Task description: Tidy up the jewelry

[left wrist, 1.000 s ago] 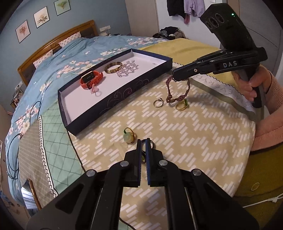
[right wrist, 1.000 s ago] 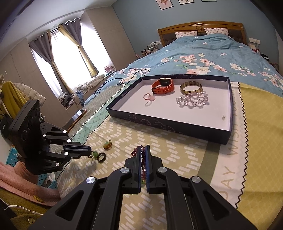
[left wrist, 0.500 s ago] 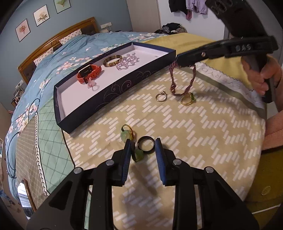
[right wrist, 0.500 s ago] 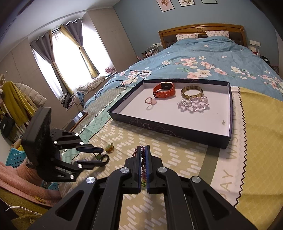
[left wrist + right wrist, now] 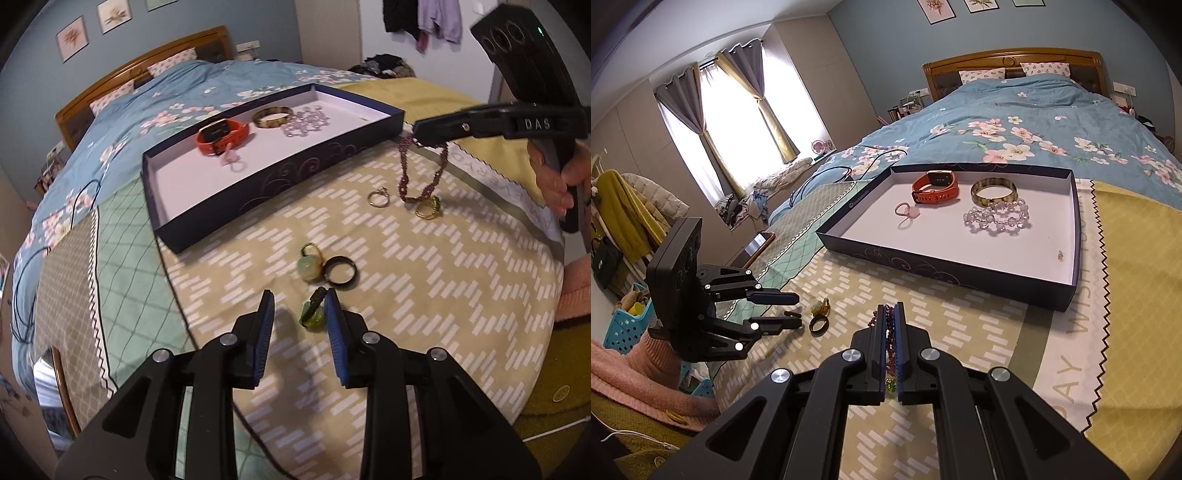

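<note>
Purple beaded necklace (image 5: 421,173) (hanging looped)

Tray (image 5: 1069,236) showing navy walls with pale swirl print, white floor; watch (image 5: 936,186) showing orange-red strap; bangle (image 5: 993,192) showing mottled brown and cream; bead bracelet (image 5: 999,218) reading clear lilac; small ring (image 5: 907,211) showing pink; necklace (image 5: 421,173) showing maroon beads; cloth (image 5: 424,288) showing tan with white dashes; bedspread (image 5: 1015,122) showing blue with pink blossoms; finger pads (image 5: 266,332) showing blue; rings on cloth reading pale green (image 5: 309,264), black (image 5: 340,270), bright green (image 5: 314,314).
</note>
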`<action>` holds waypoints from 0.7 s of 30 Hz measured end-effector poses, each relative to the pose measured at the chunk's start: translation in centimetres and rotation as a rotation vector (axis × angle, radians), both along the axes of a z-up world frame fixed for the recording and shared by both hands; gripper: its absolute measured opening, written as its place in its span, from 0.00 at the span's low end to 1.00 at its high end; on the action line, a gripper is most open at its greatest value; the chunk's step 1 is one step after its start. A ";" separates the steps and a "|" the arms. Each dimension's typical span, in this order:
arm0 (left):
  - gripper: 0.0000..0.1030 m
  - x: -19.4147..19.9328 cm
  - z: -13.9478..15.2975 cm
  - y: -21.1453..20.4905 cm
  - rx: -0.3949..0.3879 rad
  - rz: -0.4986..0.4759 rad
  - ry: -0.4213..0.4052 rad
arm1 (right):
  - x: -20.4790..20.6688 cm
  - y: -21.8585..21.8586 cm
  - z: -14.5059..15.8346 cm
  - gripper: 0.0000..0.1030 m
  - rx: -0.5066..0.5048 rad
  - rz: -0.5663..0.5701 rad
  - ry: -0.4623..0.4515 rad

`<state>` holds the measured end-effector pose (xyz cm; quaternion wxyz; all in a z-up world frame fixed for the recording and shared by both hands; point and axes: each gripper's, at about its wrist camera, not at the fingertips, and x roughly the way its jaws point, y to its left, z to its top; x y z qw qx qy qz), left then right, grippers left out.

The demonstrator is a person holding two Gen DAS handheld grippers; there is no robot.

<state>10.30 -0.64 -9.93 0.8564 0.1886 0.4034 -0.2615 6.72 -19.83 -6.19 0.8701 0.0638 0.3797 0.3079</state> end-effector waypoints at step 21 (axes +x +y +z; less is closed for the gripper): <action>0.28 -0.5 -0.7 -2.6 -0.062 0.013 0.030 | -0.1 0.1 -0.1 0.03 0.003 -0.006 -0.003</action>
